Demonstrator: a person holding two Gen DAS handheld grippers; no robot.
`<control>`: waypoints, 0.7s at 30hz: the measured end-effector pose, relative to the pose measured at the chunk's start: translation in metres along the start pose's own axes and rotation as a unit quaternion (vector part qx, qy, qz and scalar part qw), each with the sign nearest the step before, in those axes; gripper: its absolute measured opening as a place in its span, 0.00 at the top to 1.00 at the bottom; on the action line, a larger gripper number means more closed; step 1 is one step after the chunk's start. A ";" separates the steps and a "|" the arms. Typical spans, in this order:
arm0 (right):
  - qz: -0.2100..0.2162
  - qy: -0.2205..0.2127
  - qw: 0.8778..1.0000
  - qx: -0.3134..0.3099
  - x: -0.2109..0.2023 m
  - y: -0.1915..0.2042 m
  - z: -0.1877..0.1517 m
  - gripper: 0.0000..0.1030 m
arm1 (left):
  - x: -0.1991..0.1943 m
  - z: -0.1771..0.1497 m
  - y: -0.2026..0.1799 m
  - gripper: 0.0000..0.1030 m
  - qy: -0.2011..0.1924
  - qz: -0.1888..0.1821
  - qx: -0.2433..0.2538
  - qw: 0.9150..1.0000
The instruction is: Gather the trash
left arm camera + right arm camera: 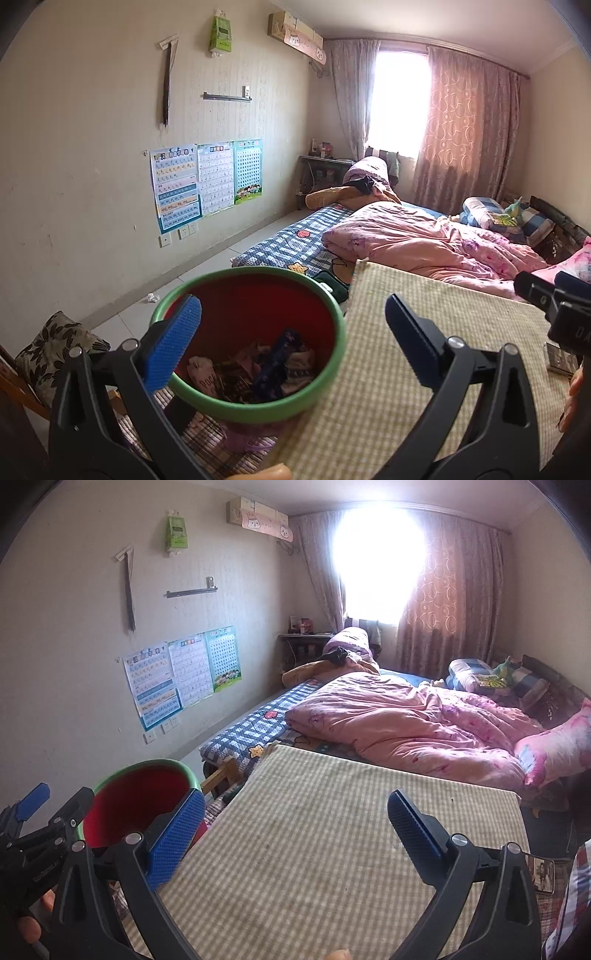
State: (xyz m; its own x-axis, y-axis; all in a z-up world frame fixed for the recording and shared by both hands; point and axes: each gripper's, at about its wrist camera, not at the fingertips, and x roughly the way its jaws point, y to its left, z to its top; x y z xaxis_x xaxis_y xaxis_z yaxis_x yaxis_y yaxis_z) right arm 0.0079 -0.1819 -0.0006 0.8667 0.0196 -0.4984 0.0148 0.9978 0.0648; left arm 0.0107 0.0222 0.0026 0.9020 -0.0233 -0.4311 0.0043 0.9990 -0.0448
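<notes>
A red bin with a green rim (255,400) stands beside the table's left edge, holding several crumpled wrappers (258,365). My left gripper (291,332) hangs open over the bin and the table edge, nothing between its blue pads. My right gripper (295,823) is open above the checked tablecloth (325,842), also holding nothing. The bin (110,779) shows at the lower left of the right wrist view, behind the left gripper's finger (33,801). A crumpled white scrap (151,298) lies on the floor by the wall.
A bed with a pink quilt (417,240) and a checked sheet (284,243) lies beyond the table. A cushioned wooden chair (55,350) stands at the left. Posters (203,181) hang on the wall. A small boxy object (559,358) sits at the table's right edge.
</notes>
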 end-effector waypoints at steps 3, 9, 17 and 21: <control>0.010 -0.001 1.000 0.000 -0.006 -0.010 -0.001 0.07 | -0.007 -0.002 -0.011 0.05 0.000 0.001 0.000 1.000; 0.031 -0.001 1.000 0.003 -0.015 -0.021 -0.001 0.07 | -0.014 -0.004 -0.025 0.05 0.001 0.004 -0.002 1.000; 0.040 0.000 0.999 0.003 -0.017 -0.028 -0.001 0.07 | -0.016 -0.006 -0.035 0.05 0.008 0.005 -0.008 1.000; 0.041 0.002 0.999 0.005 -0.017 -0.033 -0.002 0.07 | -0.016 -0.005 -0.040 0.05 0.008 0.003 -0.006 1.000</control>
State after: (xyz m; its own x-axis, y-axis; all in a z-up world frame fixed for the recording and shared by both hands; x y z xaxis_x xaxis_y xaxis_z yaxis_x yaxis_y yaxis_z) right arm -0.0081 -0.2149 0.0039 0.8629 0.1006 -0.4953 -0.0506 0.9923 0.1133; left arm -0.0059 -0.0172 0.0071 0.8950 -0.0180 -0.4456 -0.0063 0.9986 -0.0530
